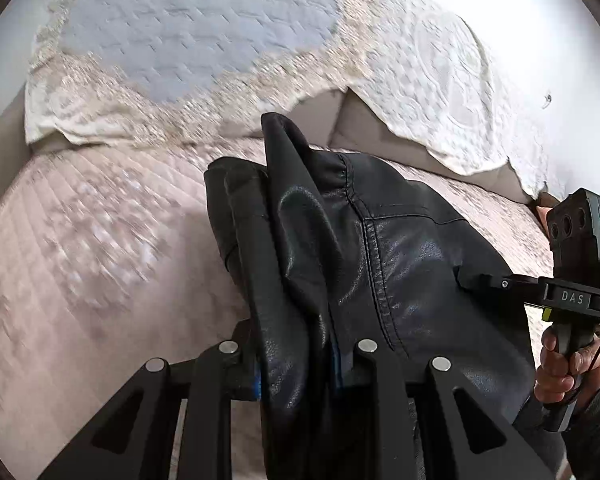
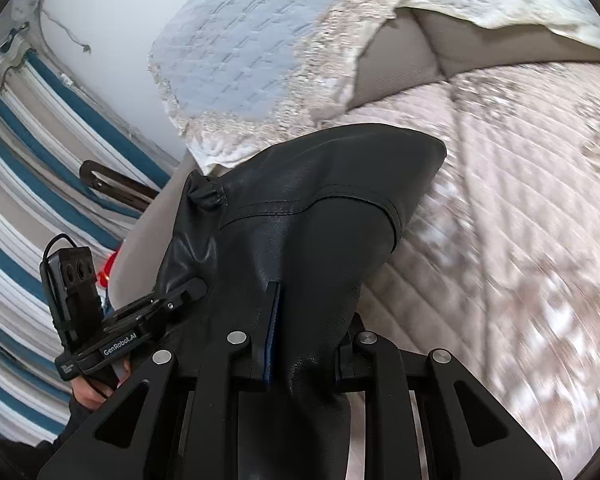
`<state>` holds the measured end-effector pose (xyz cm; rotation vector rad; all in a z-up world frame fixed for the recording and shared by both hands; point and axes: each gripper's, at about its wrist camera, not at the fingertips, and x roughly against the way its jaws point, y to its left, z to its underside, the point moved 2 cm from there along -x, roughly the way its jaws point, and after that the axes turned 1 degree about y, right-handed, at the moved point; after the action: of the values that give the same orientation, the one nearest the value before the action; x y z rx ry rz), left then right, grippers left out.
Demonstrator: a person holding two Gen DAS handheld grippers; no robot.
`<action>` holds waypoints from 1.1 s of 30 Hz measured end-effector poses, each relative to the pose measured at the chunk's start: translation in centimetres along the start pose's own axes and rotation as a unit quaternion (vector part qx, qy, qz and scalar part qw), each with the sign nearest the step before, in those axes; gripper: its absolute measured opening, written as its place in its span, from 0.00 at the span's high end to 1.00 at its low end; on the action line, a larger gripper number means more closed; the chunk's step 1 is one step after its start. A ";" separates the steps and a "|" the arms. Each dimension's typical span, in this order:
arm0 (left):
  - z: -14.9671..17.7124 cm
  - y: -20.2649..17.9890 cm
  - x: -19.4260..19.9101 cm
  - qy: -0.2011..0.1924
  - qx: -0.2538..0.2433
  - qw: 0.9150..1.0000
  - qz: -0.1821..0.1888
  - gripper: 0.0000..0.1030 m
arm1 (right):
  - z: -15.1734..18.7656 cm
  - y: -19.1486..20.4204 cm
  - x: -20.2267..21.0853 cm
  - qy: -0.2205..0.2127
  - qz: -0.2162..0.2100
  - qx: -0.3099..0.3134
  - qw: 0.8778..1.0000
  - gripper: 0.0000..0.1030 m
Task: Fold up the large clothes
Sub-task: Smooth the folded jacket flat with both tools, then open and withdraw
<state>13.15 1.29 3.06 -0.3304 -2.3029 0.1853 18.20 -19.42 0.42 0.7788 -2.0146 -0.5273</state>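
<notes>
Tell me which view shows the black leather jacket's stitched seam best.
The left wrist view. There the black leather jacket shows a long stitched seam running down its panel, sharp and well lit. The right wrist view shows only a short seam across a fold and mostly smooth leather.

Soft, even daylight fills the room, strongest on the white wall (image 1: 560, 20), which washes out almost to blank. The black leather jacket (image 1: 400, 248) shows pale sheen on its creases. The quilted bedspread (image 1: 80, 260) smears with motion blur in both views. Fisheye bending curves the edges, and dark corners ring each picture.
</notes>
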 end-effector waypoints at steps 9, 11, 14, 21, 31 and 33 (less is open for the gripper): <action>-3.7 6.9 -3.8 0.000 0.027 0.999 -0.017 0.76 | -5.2 0.7 -6.5 0.009 -0.020 -0.005 1.000 0.77; -3.1 8.2 -6.2 0.024 0.043 0.999 -0.024 0.75 | -5.5 -0.6 -8.7 0.031 0.007 -0.018 0.999 0.71; -1.4 10.1 -7.9 0.036 0.075 0.996 -0.022 0.67 | -5.1 -2.0 -9.9 0.050 0.030 -0.030 0.998 0.57; -0.9 10.5 -4.0 0.003 0.097 0.995 -0.028 0.66 | -5.6 -0.9 -4.5 0.000 0.059 0.007 0.998 0.56; 1.0 4.2 1.2 -0.036 0.037 0.998 -0.045 0.67 | -0.2 4.8 -2.7 0.006 0.071 0.113 0.991 0.58; 2.7 4.7 -1.0 -0.002 0.046 0.997 -0.056 0.66 | 1.2 4.8 -3.6 0.029 0.083 0.123 0.988 0.60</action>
<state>12.69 5.41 -0.55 -0.1541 -2.3002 0.2351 17.15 -13.39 0.70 0.7531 -2.0917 -0.1591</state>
